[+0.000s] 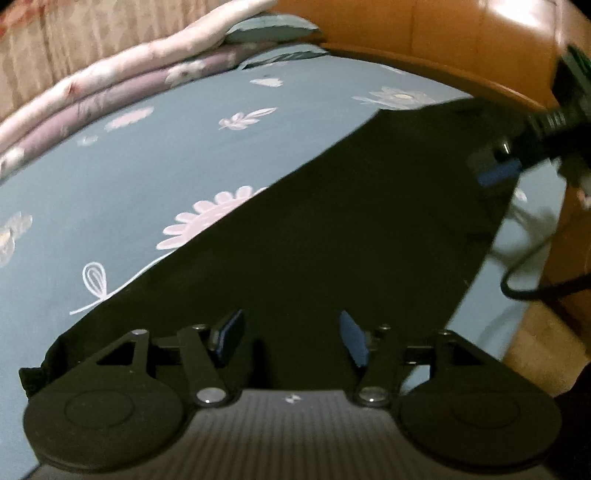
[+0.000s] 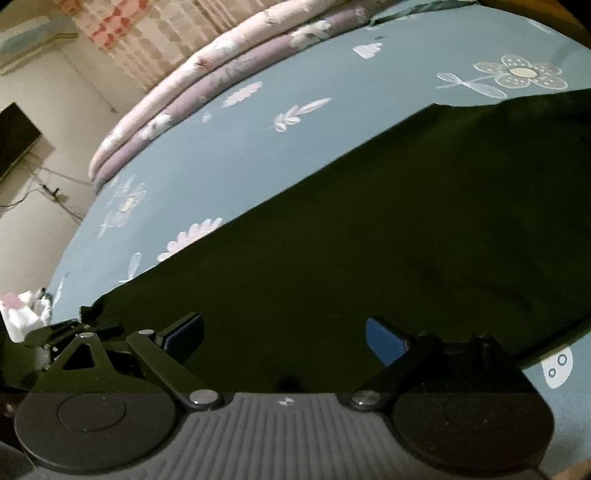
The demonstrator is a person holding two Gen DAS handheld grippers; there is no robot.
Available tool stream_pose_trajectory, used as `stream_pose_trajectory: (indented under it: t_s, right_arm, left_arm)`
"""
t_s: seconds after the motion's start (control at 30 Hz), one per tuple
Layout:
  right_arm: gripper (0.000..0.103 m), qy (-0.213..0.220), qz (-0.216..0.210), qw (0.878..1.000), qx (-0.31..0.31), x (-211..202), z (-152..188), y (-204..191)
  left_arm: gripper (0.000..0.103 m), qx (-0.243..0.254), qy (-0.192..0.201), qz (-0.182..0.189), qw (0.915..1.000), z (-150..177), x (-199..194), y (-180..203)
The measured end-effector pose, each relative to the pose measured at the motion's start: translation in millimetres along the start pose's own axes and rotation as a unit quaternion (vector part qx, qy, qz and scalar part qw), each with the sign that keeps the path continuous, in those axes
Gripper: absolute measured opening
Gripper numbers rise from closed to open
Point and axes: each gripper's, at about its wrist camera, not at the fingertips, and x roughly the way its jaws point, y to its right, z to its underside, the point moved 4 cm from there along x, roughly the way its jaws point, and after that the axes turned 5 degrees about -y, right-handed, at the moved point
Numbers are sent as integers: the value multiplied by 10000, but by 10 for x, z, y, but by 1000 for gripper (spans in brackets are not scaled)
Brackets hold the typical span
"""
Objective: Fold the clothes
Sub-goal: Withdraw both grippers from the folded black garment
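Here we see a flat black cloth garment lying slantwise on the blue flowered bedsheet — our left gripper and right gripper both gape, holding nothing.

So the bed's got a blue-grey cotton sheet printed with white and pale pink flowers, pretty busy pattern, daisies and leafy sprigs all over. Along its far edge sits a folded pink and lilac floral quilt, two thick layers stacked, with a teal pillow peeking out at one end. An orange-brown wooden headboard curves round behind. A thin black cable loops off the bed's side. Across the room there's a dark flat-screen TV on a beige wall, wires dangling below it.
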Motion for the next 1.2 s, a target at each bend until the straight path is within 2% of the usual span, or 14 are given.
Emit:
stream_pose_trajectory:
  t_s: [0.17, 0.43, 0.6, 0.87, 0.97, 1.2]
  right_arm:
    - [101, 119, -492, 9987, -47, -94, 149, 30]
    - [103, 298, -1269, 9908, 378, -234, 450, 237]
    - [103, 462, -1326, 9886, 535, -270, 586, 392]
    - [103, 749, -1413, 9783, 1320, -209, 513, 727]
    - [103, 862, -1549, 9696, 1687, -201, 453, 872]
    - [102, 1038, -1518, 9487, 2571, -148, 366, 1147]
  left_arm:
    - [64, 56, 170, -94, 9998, 160, -76, 305]
    - [71, 132, 539, -285, 9981, 299, -132, 672]
    - [71, 174, 661, -354, 9970, 328, -97, 804]
    - [71, -233, 691, -453, 9963, 237, -130, 575]
    - [71, -403, 706, -473, 9956, 191, -159, 458]
    - [73, -486, 698, -611, 9945, -76, -95, 172]
